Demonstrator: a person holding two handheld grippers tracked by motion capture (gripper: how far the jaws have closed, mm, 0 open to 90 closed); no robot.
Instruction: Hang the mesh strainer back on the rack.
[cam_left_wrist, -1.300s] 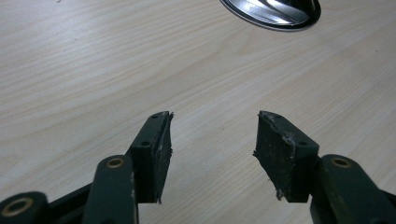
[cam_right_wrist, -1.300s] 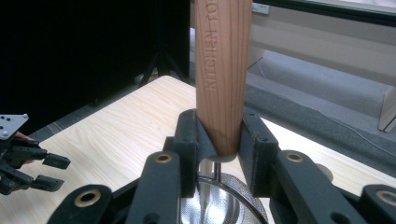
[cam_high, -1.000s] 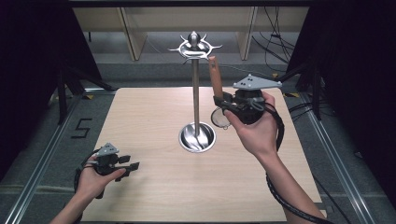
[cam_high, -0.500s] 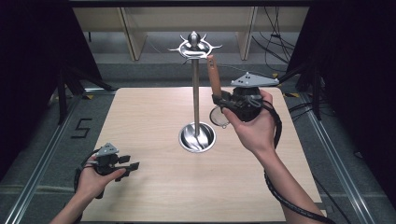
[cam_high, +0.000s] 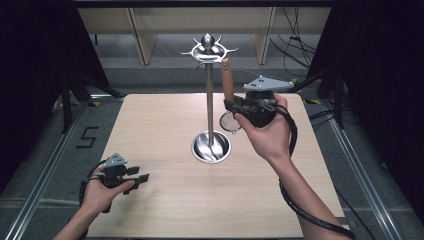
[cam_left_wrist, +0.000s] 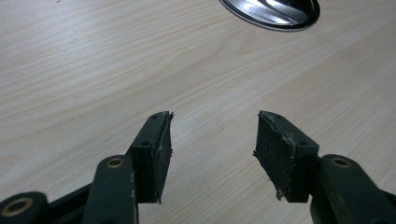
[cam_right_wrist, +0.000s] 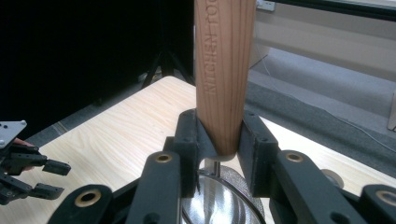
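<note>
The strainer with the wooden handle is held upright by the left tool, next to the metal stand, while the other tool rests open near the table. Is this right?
Not quite: the right tool holds the strainer, shut on its wooden handle, as the right gripper view shows. The rest stands: the strainer is upright next to the metal stand, and the other tool, the left tool, rests open near the table.

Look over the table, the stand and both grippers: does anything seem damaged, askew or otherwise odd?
Only wear: the left gripper has frayed, ragged edges on its open black pads. The stand rises straight from its round base on the table. The right gripper grips a strainer by its wooden handle, held upright beside the stand.
</note>
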